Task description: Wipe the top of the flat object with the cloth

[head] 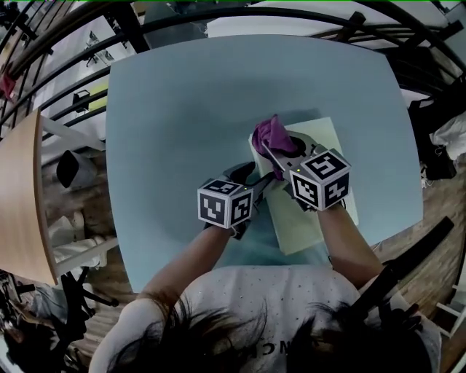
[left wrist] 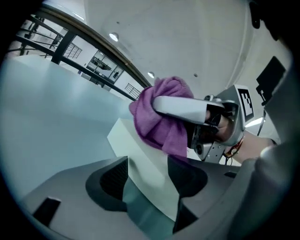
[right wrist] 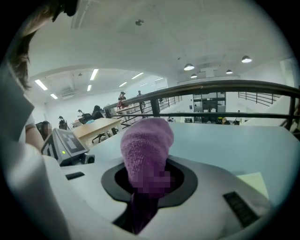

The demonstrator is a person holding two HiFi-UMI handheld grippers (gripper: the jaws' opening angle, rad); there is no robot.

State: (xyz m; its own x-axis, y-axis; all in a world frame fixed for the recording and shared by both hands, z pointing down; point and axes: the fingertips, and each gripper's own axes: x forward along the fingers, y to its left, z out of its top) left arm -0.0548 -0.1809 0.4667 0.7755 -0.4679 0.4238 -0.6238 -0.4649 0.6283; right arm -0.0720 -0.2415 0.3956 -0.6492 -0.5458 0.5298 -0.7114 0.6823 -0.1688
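Observation:
A pale yellow-green flat object point(head: 319, 227) lies on the light blue table point(head: 182, 124), right of centre. A purple cloth point(head: 272, 133) hangs bunched over its far left corner, with my right gripper point(head: 271, 151) shut on it. In the right gripper view the cloth point(right wrist: 146, 154) fills the gap between the jaws, and a corner of the flat object point(right wrist: 255, 183) shows at lower right. My left gripper point(head: 252, 175) stands open at the object's left edge. In the left gripper view that edge point(left wrist: 140, 154) runs between the open jaws, with the cloth point(left wrist: 157, 119) just above it.
A wooden table point(head: 22, 197) stands to the left, beyond the blue table's edge. Dark railings point(head: 240, 18) curve round the far side. A black bar point(head: 411, 258) crosses near the table's right front corner. The person's arms reach in from the near edge.

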